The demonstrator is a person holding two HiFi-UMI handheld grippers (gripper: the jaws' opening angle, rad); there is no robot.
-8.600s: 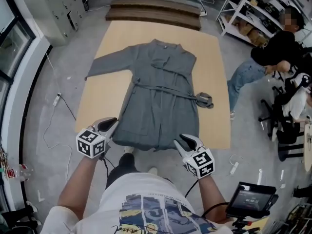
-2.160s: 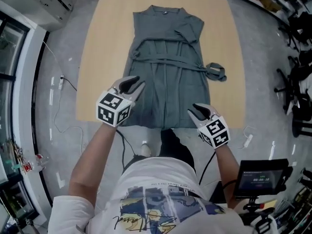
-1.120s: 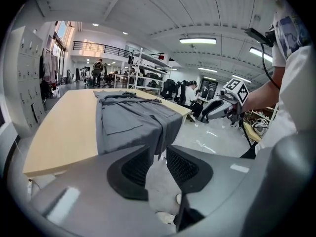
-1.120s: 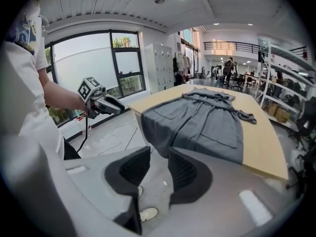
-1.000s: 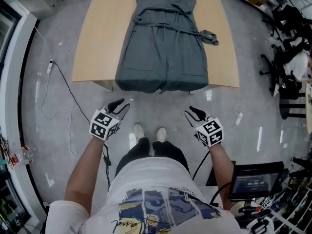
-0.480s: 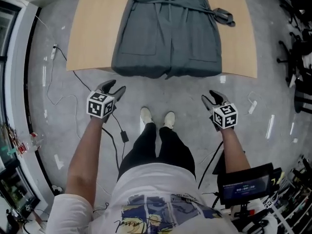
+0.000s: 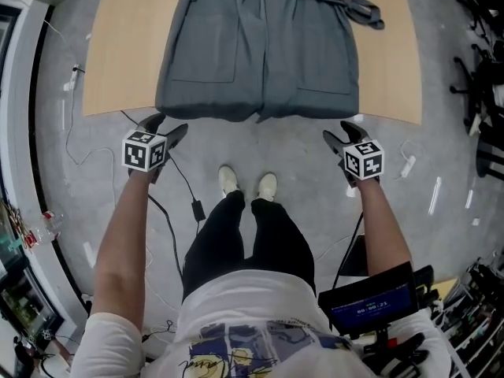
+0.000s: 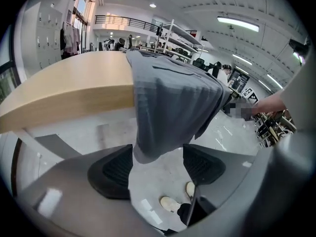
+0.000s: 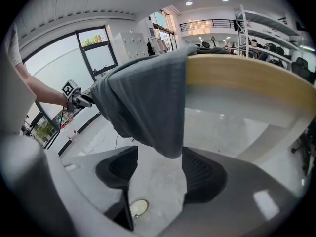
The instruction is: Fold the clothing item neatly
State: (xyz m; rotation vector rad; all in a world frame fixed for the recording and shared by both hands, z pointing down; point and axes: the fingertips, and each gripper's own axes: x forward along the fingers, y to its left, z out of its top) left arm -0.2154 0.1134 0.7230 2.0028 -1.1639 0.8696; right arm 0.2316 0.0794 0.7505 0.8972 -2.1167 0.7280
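A grey dress lies flat on the wooden table, its hem draped over the near edge. My left gripper sits just below the hem's left corner, my right gripper below the right corner. In the left gripper view the hem corner hangs down into the gap of the left gripper; its jaws are opening and the pads do not press the cloth. The right gripper is opening too, with the other corner dangling between its pads, untouched.
The dress's belt end lies on the table at the right. The person's shoes stand between the grippers, with cables on the floor to the left. A screen on a stand is at lower right, office chairs at far right.
Both grippers have risen from the floor area to the hanging hem corners, and their jaws have spread wider. The dress's sleeves, spread out earlier, now lie folded in.
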